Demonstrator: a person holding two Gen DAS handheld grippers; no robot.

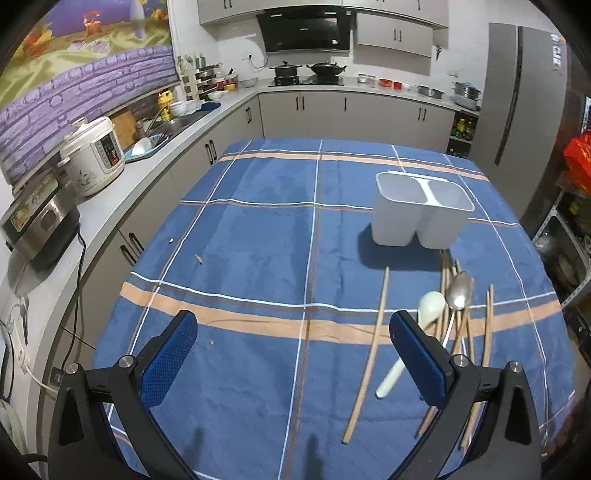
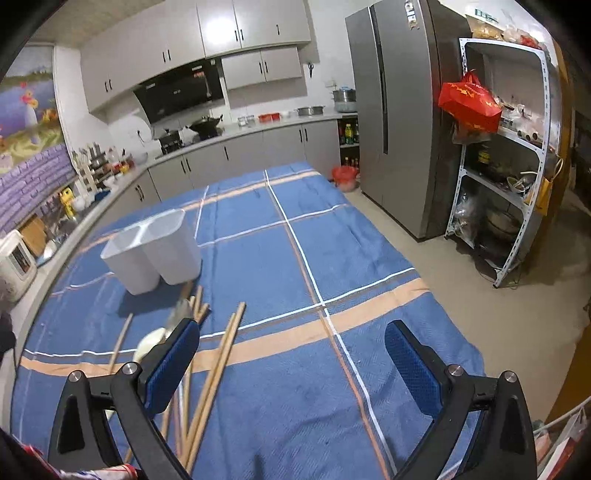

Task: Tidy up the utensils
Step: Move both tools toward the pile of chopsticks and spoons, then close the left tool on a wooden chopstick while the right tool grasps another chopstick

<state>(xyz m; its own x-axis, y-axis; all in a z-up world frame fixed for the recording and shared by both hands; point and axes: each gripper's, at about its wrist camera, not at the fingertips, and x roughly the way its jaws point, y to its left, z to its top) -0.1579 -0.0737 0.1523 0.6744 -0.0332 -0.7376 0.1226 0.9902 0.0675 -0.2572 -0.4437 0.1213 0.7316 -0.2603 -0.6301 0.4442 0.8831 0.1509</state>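
Nearest the table's front edge, the left gripper [image 1: 293, 354] and right gripper [image 2: 291, 354] both hang with fingers spread wide, gripping nothing. Just beyond, toward the right-hand edge of the blue checked tablecloth [image 1: 258, 229], lie loose wooden chopsticks [image 1: 365, 354], a white spoon [image 1: 410, 343] and a metal spoon [image 1: 459, 291], overlapping. Judged light, stiff and thin; the metal spoon likely slippery. Grasp each mid-shaft, crosswise. Farther off stands the empty white two-compartment holder [image 1: 417, 210], upright.

A home kitchen: grey cabinets [image 1: 354, 110], a range hood [image 1: 304, 33] over a stove [image 1: 306, 79] with pots, a sink [image 1: 177, 123], a rice cooker [image 1: 92, 155], a fridge [image 2: 399, 110].
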